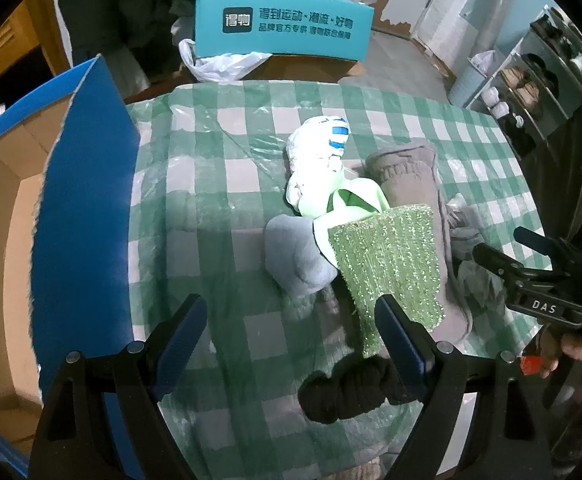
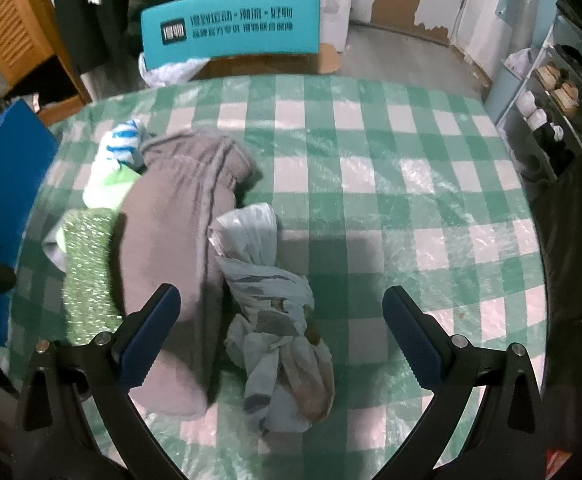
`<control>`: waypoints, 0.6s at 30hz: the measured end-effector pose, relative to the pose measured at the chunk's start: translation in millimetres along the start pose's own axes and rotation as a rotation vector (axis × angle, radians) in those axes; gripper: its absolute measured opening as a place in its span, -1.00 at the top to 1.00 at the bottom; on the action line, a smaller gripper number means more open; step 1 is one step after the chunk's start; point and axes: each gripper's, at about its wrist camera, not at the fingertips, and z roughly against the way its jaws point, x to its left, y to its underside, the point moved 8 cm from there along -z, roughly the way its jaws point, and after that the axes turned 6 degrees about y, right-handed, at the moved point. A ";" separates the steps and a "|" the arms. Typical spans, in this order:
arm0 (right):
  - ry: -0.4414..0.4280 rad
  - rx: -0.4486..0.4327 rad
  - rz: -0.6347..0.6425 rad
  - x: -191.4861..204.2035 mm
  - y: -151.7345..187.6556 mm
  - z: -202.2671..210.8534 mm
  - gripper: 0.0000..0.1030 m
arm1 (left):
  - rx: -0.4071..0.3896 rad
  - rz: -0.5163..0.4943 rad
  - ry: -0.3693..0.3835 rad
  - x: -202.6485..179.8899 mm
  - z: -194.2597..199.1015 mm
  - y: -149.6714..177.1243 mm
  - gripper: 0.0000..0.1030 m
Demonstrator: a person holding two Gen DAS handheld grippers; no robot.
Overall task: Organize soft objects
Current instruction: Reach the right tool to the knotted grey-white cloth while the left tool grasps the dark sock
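My left gripper (image 1: 291,344) gapes wide, empty, over the green-checked tablecloth (image 1: 219,184); a knotted black sock bundle (image 1: 351,390) lies between its fingers. Beside the grey folded cloth (image 2: 171,240), my right gripper (image 2: 281,336) spreads wide around a pale blue knotted sock bundle (image 2: 275,320).

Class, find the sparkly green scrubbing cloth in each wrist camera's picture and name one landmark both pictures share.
Left wrist view: the sparkly green cloth lies right of centre, draped over the grey-brown garment, just beyond the right finger.
Right wrist view: the same cloth sits at the left edge of the pile, beside the left finger.
Shared landmark: the teal printed box beyond the table.
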 end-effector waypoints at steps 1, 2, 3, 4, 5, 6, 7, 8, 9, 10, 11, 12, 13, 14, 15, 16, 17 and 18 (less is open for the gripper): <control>0.002 0.007 0.003 -0.1 0.8 -2.9 -0.96 | 0.003 -0.003 -0.002 0.1 -1.6 -0.3 -0.69; 0.003 0.011 0.006 -0.2 1.7 -3.8 -0.96 | 0.008 -0.006 -0.005 0.7 -3.9 -0.4 -0.69; 0.003 0.014 0.009 0.3 2.1 -5.5 -0.96 | 0.012 -0.006 -0.006 0.6 -5.5 -1.2 -0.69; 0.004 0.017 0.015 0.6 2.6 -7.4 -0.95 | 0.016 -0.006 -0.005 1.3 -7.4 -1.5 -0.69; 0.005 0.018 0.019 1.7 3.2 -8.6 -0.93 | 0.021 -0.003 -0.005 2.3 -9.4 -1.7 -0.69; 0.008 0.020 0.024 2.4 3.6 -9.9 -0.92 | 0.024 0.001 -0.005 3.0 -10.8 -1.5 -0.69; 0.010 0.022 0.029 2.7 4.1 -11.6 -0.89 | 0.029 0.005 -0.001 3.6 -12.3 -1.3 -0.69; 0.012 0.026 0.033 3.6 4.4 -13.7 -0.88 | 0.031 0.006 0.002 3.3 -13.2 -1.0 -0.69; 0.013 0.029 0.037 3.8 5.4 -15.8 -0.88 | 0.033 0.006 0.004 3.5 -14.0 -0.8 -0.69; 0.013 0.035 0.041 4.0 6.5 -18.0 -0.86 | 0.035 0.003 0.004 3.1 -14.6 -0.6 -0.69; 0.013 0.041 0.046 4.3 7.4 -20.2 -0.83 | 0.037 -0.001 0.004 2.9 -15.3 -0.2 -0.69; 0.013 0.047 0.052 4.7 8.2 -22.2 -0.80 | 0.038 -0.004 0.003 2.2 -16.6 -0.1 -0.69; 0.013 0.051 0.056 5.0 8.2 -23.9 -0.75 | 0.042 -0.005 0.005 2.3 -17.6 0.3 -0.69; 0.014 0.058 0.061 5.7 8.6 -26.2 -0.70 | 0.045 -0.004 0.008 2.2 -18.2 0.7 -0.69; 0.016 0.065 0.064 6.1 9.1 -28.1 -0.68 | 0.050 -0.002 0.011 2.4 -19.0 1.2 -0.69; 0.017 0.073 0.066 6.3 10.2 -30.3 -0.65 | 0.051 -0.002 0.012 1.7 -19.2 1.7 -0.69; 0.016 0.080 0.066 6.5 10.8 -32.1 -0.62 | 0.052 -0.002 0.013 1.7 -19.5 1.8 -0.69; 0.014 0.086 0.064 6.5 11.7 -33.5 -0.61 | 0.053 -0.003 0.014 1.8 -19.8 1.9 -0.69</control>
